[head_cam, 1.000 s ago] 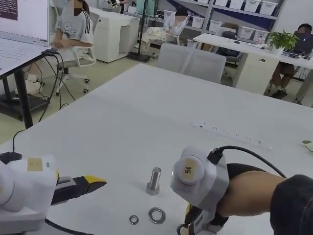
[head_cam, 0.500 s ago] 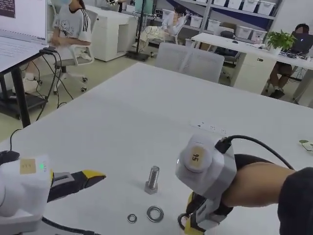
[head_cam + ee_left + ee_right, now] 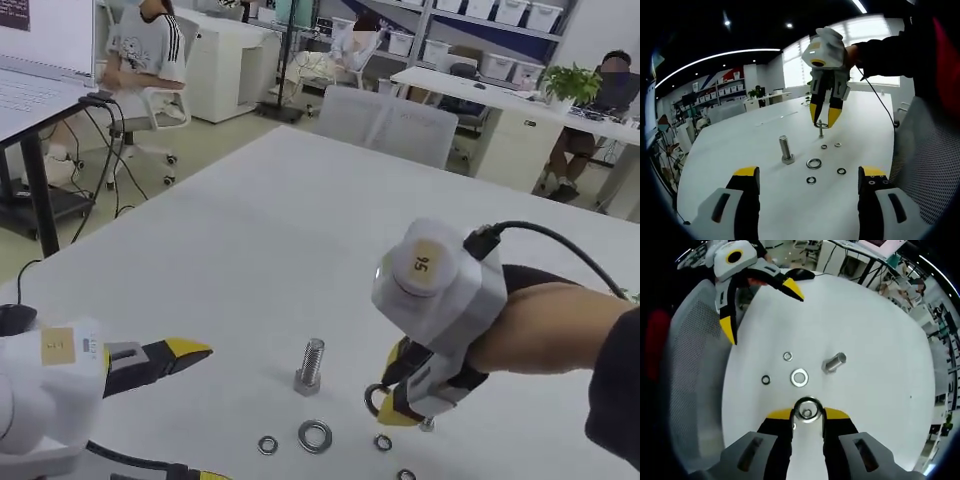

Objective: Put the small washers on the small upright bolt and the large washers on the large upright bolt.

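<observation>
Tabletop [image 3: 300, 230]; washer [image 3: 807, 400] in right gripper [image 3: 807, 414]

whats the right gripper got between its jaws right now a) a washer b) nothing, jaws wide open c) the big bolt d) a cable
a: in the right gripper view the right gripper is shut on a washer, while the large bolt stands free, off to one side.
</observation>
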